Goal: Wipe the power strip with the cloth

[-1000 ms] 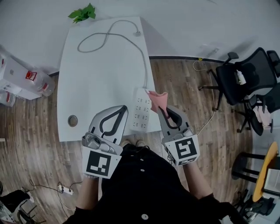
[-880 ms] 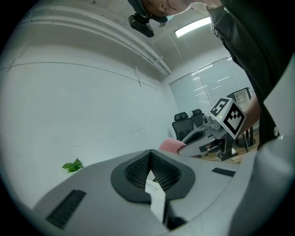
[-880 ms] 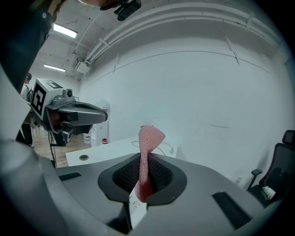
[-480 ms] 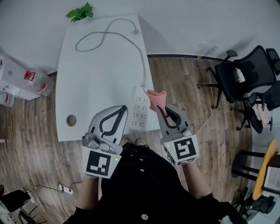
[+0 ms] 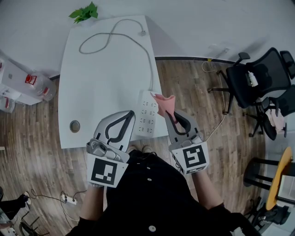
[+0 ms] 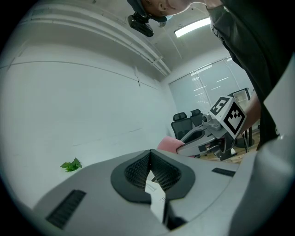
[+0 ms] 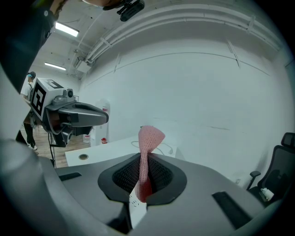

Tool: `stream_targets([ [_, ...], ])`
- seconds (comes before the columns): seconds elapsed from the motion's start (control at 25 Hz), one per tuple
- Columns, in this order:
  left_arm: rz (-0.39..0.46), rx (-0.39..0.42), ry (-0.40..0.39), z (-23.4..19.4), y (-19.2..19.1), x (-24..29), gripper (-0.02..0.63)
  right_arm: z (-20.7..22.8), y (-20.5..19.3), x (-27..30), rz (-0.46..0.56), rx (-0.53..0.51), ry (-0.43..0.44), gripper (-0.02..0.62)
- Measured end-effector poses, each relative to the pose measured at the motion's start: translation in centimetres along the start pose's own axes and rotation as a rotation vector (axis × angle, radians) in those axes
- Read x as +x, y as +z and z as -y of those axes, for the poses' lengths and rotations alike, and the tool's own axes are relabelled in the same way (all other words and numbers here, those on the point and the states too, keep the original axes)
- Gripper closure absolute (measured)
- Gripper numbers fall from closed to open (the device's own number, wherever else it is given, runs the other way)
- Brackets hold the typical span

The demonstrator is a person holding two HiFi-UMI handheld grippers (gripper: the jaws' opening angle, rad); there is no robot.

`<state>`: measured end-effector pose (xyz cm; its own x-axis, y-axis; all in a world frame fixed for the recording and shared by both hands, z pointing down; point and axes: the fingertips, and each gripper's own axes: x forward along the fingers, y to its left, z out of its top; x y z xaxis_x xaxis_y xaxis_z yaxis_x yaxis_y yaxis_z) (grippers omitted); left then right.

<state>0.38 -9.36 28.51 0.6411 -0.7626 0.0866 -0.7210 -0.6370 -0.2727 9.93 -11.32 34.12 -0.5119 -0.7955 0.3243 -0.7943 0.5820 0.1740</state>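
One cloth (image 5: pixel 164 103) in right tongs (image 5: pixel 169 115); left tongs (image 5: pixel 130 114) closed; one power strip (image 5: pixel 146 119).

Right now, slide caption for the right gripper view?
Right gripper shut on pink cloth, white table beyond, left gripper at frame left.

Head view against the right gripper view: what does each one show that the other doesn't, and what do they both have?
Only the head view shows the plant at the table's far corner, the length of the power strip, and the right gripper's marker cube. Only the right gripper view shows the ceiling lights and, close up, its jaws shut on the cloth. Both show the pink cloth, the white table, the cable and the left gripper.
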Motion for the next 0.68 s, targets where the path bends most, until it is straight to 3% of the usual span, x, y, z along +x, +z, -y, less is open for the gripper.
stream_targets([
  [0.68,-0.004,-0.009,-0.003,0.02,-0.28,0.36,0.595,-0.01,-0.33,0.11,-0.012,-0.013,-0.006,0.538],
])
